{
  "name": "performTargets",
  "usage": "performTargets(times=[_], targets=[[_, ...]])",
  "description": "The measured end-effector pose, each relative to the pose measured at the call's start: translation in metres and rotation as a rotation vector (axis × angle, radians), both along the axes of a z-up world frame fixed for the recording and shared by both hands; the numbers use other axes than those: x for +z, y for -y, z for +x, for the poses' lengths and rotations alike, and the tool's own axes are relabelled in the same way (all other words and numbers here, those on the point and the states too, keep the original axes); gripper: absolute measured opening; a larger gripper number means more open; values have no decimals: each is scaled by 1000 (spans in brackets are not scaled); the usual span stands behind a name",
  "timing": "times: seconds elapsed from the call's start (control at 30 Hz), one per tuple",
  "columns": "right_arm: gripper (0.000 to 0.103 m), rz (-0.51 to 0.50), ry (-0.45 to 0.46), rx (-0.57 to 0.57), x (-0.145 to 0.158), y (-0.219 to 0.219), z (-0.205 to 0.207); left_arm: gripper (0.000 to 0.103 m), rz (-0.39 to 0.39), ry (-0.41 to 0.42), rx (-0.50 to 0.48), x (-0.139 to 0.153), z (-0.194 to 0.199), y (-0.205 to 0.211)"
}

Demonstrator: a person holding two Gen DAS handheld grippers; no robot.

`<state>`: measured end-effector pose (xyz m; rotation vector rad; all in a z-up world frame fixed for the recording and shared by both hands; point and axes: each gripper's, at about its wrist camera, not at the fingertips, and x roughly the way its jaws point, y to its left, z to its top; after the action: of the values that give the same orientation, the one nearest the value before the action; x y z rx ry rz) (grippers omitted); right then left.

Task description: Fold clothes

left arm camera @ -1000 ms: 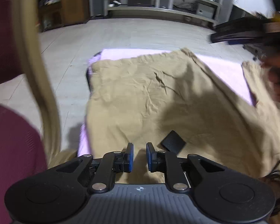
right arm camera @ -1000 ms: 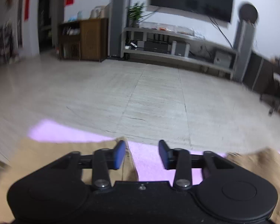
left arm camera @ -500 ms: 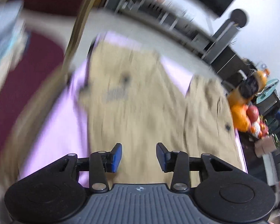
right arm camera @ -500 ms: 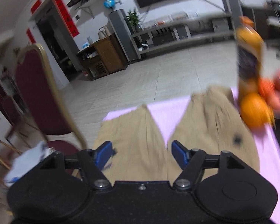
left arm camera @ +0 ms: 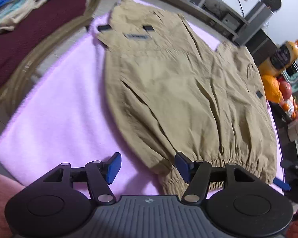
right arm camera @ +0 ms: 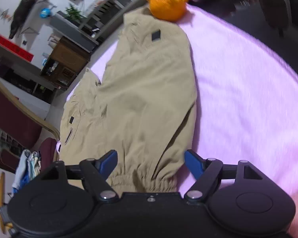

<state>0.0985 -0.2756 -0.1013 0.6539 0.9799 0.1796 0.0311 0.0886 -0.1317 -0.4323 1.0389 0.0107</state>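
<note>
Khaki shorts (left arm camera: 178, 83) lie spread flat on a pink cloth (left arm camera: 55, 107), elastic waistband nearest me, the two legs pointing away. My left gripper (left arm camera: 147, 167) hovers open over the waistband's left corner, nothing between its blue pads. In the right wrist view the same shorts (right arm camera: 141, 91) stretch away from the camera. My right gripper (right arm camera: 151, 162) is open, with the right end of the gathered waistband (right arm camera: 149, 182) below and between its fingers. A tip of the right gripper (left arm camera: 282, 185) shows at the left view's right edge.
A dark red chair seat (left arm camera: 29, 25) with a stack of folded clothes (left arm camera: 12, 8) stands left of the table. An orange fruit (right arm camera: 167, 4) and an orange bottle (left arm camera: 278, 59) sit at the far right end, beside the shorts' leg.
Both grippers swung from the far leg end of the shorts back to the waistband side and opened wider. The shorts now lie flat with both legs spread.
</note>
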Motion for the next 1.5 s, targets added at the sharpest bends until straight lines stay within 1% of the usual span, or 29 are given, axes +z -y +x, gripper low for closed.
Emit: performTargets(times=[0.1,0.2,0.27,0.3,0.33,0.37,0.4,0.43,0.47,0.5,0.57,0.63,0.67,0.7,0.77,0.87,0.9,0.93,0.97,1.0,1.03,1.1,1.17,1.23,1.27,1.37,1.4,1.43,1.5], targets=[[74,-20,-33,-44,-23,10,-8,57,60,-9,-33,-4,5,14],[73,-37,-66,3,-31,-1,-8,55,88,16,-58,-5,9,22],[69,-49,-87,36,-37,-8,-8,49,98,39,-65,-6,12,25],[64,-54,-98,52,-40,-12,-9,46,100,49,-69,-7,13,27],[59,-83,-87,60,-39,-18,-11,29,104,61,-71,-7,14,28],[54,-89,-67,72,-37,-21,-12,17,106,72,-77,-6,14,30],[33,-94,-48,84,-35,-24,-13,8,115,84,-84,-4,13,32],[20,-92,-24,88,-30,-25,-15,4,125,104,-90,1,12,32],[14,-90,-1,91,-25,-25,-18,4,128,127,-93,7,10,32],[13,-88,23,95,-20,-26,-20,3,107,160,-87,18,6,28],[12,59,46,95,-9,-15,-27,3,52,221,-65,42,-5,17],[12,211,69,94,2,-4,-34,3,29,243,-38,59,-15,4],[12,261,46,92,2,-1,-36,3,16,244,-25,64,-19,-2],[12,264,11,90,0,0,-36,3,3,222,-12,62,-19,-7],[12,166,-47,91,-10,-7,-34,3,-13,163,-2,47,-15,-9],[13,-23,-109,100,-25,-24,-30,7,87,38,-30,13,-1,9],[15,-68,-103,113,-23,-28,-30,9,133,21,-45,10,2,15],[20,-112,-95,127,-21,-33,-31,11,172,13,-58,9,3,20],[25,-160,-78,139,-16,-37,-34,13,193,26,-64,14,1,22],[36,-209,-61,151,-11,-40,-37,16,205,38,-59,19,-3,22],[45,-257,-43,163,-6,-44,-40,17,213,48,-43,24,-7,20],[46,-297,-6,141,6,-39,-45,18,223,82,-13,35,-19,17],[49,-314,37,106,19,-31,-49,16,227,145,-10,49,-28,15],[55,-291,98,69,34,-22,-46,14,237,216,-29,62,-28,16],[55,-258,119,56,40,-18,-45,15,243,241,-58,67,-22,21],[54,-82,120,66,40,-13,-22,16,268,293,-163,75,1,41],[49,-24,101,83,34,-16,-10,17,285,300,-203,74,12,51],[39,33,80,99,28,-19,2,17,301,306,-241,71,24,60],[35,131,40,127,13,-28,26,17,323,311,-300,61,47,79]])
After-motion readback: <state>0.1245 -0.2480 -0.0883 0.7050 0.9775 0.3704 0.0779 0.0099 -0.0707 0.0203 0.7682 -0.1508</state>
